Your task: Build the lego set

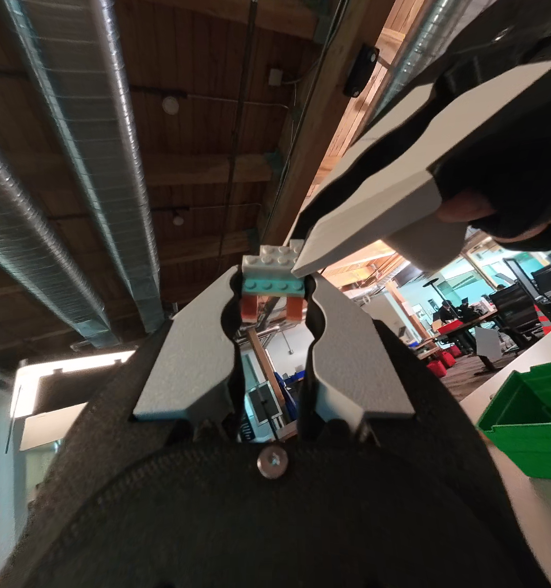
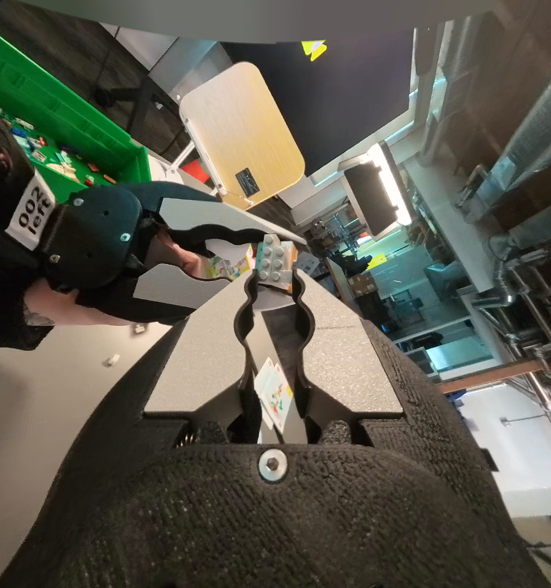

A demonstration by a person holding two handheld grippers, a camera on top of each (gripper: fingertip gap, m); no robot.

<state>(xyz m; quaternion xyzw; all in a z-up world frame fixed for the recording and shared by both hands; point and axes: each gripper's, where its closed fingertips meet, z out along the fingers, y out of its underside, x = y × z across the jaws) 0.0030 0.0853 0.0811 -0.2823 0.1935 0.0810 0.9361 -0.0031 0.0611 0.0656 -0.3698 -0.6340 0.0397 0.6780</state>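
Observation:
A small lego assembly [image 1: 269,265] has white bricks on top, a teal plate under them and two orange legs. My left gripper [image 1: 274,281] is shut on its teal plate and holds it up in the air. My right gripper [image 2: 274,276] is shut on the white brick end of the same assembly [image 2: 272,254]. In the left wrist view the right gripper [image 1: 299,257] comes in from the upper right, its tips on the white brick's corner. In the right wrist view the left gripper [image 2: 287,270] reaches in from the left.
A green bin [image 2: 76,105] with several loose lego pieces stands on the white table [image 2: 45,397]; it also shows in the left wrist view [image 1: 538,413]. An instruction booklet [image 2: 274,394] and a small white piece [image 2: 111,361] lie on the table below the grippers. My left and right fingertips are right by each other.

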